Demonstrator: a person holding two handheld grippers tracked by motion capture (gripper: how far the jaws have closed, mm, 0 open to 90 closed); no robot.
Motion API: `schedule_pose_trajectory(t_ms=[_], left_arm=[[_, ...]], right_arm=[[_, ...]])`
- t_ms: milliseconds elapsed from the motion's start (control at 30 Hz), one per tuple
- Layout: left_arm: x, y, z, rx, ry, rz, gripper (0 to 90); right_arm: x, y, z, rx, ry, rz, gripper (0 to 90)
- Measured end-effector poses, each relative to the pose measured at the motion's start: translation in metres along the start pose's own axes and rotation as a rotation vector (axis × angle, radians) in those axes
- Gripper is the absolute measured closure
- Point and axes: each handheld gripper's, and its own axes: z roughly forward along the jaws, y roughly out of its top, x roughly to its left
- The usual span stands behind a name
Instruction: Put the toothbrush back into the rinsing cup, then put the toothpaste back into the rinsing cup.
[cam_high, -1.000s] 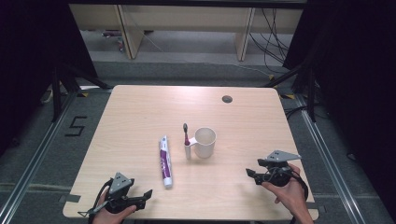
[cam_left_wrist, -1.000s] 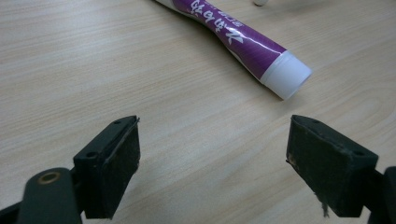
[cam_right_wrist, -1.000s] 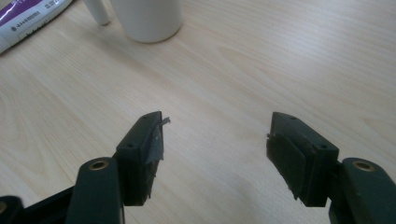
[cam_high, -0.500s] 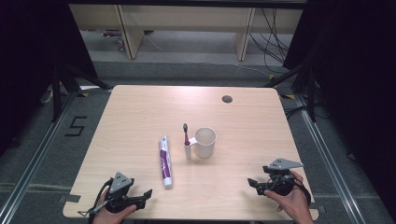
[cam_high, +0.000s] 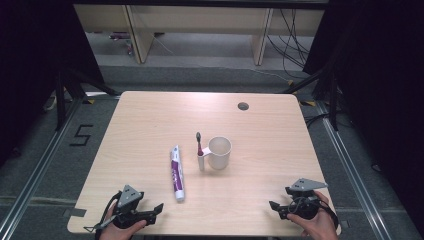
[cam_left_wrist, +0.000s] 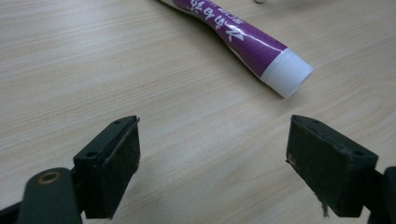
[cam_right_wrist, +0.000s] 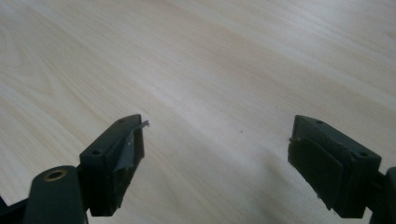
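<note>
A purple and white toothpaste tube (cam_high: 176, 172) lies on the wooden table (cam_high: 150, 125), its white cap toward the near edge. To its right stands a white cup (cam_high: 219, 152) with a toothbrush (cam_high: 199, 145) upright in a holder on its side. My left gripper (cam_high: 152, 212) rests at the near left, open and empty. In the left gripper view (cam_left_wrist: 212, 163) the tube's cap (cam_left_wrist: 287, 72) lies just ahead of the jaws. My right gripper (cam_high: 276, 210) sits at the near right. Its jaws have just been opening and now stand open over bare wood (cam_right_wrist: 215, 163), nothing between them.
A round dark cable hole (cam_high: 243, 106) sits near the table's far edge. Wooden shelving (cam_high: 200, 30) and cables stand beyond the table. A "5" mark (cam_high: 81, 135) is on the floor at the left. Both hands are close to the near edge.
The right hand has drawn back toward the table's near edge and slightly lower. The left hand, tube, cup and toothbrush stay where they were.
</note>
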Motion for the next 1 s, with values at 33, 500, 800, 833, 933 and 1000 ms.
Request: schedule_pose_trajectory(t_ms=[33, 500, 800, 833, 933, 1000], left_arm=[[0.000, 0.000, 0.000, -0.002, -0.001, 0.000, 17.2], [0.000, 0.003, 0.003, -0.025, -0.019, -0.060, 16.3], [0.004, 0.025, 0.010, -0.036, -0.015, -0.073, 17.6], [0.004, 0.025, 0.010, -0.036, -0.015, -0.073, 18.2], [0.005, 0.041, 0.017, 0.016, -0.008, -0.041, 22.0], [0.006, 0.049, 0.022, 0.035, -0.005, -0.040, 24.6]], right_arm=[[0.001, -0.001, -0.002, 0.013, 0.005, 0.010, 18.8], [-0.005, -0.014, -0.014, -0.001, -0.015, 0.025, 20.4], [-0.007, -0.017, -0.015, -0.011, -0.021, 0.026, 22.6], [-0.007, -0.017, -0.015, -0.011, -0.021, 0.026, 22.6], [-0.008, -0.017, -0.016, -0.009, -0.026, 0.008, 22.8], [-0.005, -0.017, -0.016, 0.007, -0.019, 0.030, 23.1]])
